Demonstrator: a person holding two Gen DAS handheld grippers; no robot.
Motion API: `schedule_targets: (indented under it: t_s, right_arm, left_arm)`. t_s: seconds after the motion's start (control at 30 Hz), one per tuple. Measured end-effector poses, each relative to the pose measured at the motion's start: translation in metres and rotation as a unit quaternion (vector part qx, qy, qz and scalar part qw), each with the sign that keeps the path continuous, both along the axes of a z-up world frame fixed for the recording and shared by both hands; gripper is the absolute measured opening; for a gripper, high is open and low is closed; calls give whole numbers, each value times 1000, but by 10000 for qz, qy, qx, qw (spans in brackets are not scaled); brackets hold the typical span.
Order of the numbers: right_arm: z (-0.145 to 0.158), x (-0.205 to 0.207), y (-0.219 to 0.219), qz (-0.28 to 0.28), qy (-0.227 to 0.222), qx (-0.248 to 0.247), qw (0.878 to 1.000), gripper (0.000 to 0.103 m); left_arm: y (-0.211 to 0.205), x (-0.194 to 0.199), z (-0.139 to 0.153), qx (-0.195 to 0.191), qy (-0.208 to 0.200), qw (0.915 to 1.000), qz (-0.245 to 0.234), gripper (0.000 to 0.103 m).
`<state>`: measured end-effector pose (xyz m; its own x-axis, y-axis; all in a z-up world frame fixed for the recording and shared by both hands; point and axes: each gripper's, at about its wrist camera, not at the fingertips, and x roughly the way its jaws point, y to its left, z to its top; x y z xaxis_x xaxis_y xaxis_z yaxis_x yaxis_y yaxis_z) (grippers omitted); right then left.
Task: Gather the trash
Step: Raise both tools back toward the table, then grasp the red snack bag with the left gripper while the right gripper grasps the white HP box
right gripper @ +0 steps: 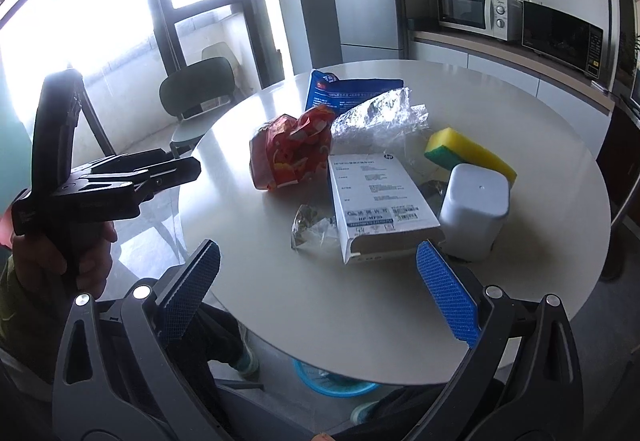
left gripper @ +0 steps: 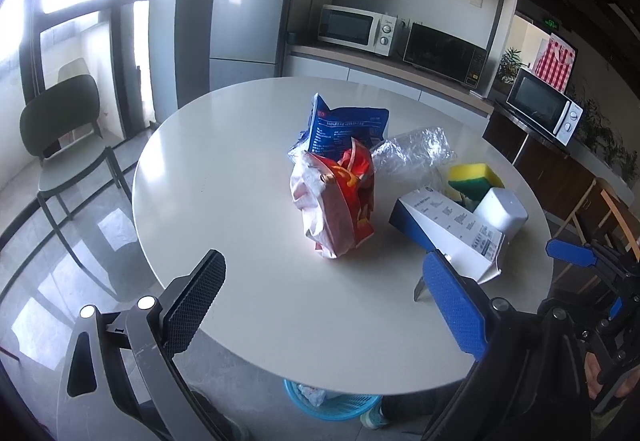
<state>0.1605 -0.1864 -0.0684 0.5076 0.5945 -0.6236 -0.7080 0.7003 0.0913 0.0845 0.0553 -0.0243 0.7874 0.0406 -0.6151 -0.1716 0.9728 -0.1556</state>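
Note:
A red snack bag (left gripper: pixel 340 201) (right gripper: pixel 292 153) stands crumpled in the middle of the round white table (left gripper: pixel 240 169) (right gripper: pixel 520 101). Behind it are a blue pouch (left gripper: pixel 344 125) (right gripper: pixel 352 89) and clear plastic wrap (left gripper: pixel 416 149) (right gripper: pixel 380 117). A white printed box (left gripper: pixel 452 229) (right gripper: pixel 380 201) lies to the right, with a small clear wrapper (right gripper: pixel 312 229) beside it. My left gripper (left gripper: pixel 324 305) hovers open over the table's near edge, holding nothing. My right gripper (right gripper: pixel 320 289) is also open and holds nothing, just short of the box.
A yellow-green sponge (left gripper: pixel 474 181) (right gripper: pixel 468 153) and a white container (left gripper: pixel 500 209) (right gripper: pixel 476 209) sit right of the box. A blue basket (left gripper: pixel 332 401) (right gripper: pixel 336 381) holding some trash stands on the floor under the table's near edge. A dark chair (left gripper: pixel 68 129) (right gripper: pixel 196 97) stands at the left.

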Motion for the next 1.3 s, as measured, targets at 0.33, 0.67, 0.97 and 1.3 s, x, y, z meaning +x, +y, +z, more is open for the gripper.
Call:
schedule_targets:
  t_s: [0.33, 0.67, 0.97, 1.3]
  right_arm:
    - [-3, 60, 33, 262, 216, -149, 9993, 94]
    - [-23, 91, 42, 250, 479, -521, 9972, 94]
    - [-25, 97, 46, 251, 520, -641, 9963, 94]
    - [-23, 110, 51, 319, 606, -755, 9948, 94]
  left_arm:
    - [19, 47, -7, -15, 211, 9997, 130, 97]
    - [25, 70, -17, -5, 416, 9990, 132, 97]
    - [23, 83, -19, -34, 486, 9988, 23, 97]
    - [18, 92, -18, -64, 475, 9988, -68, 97]
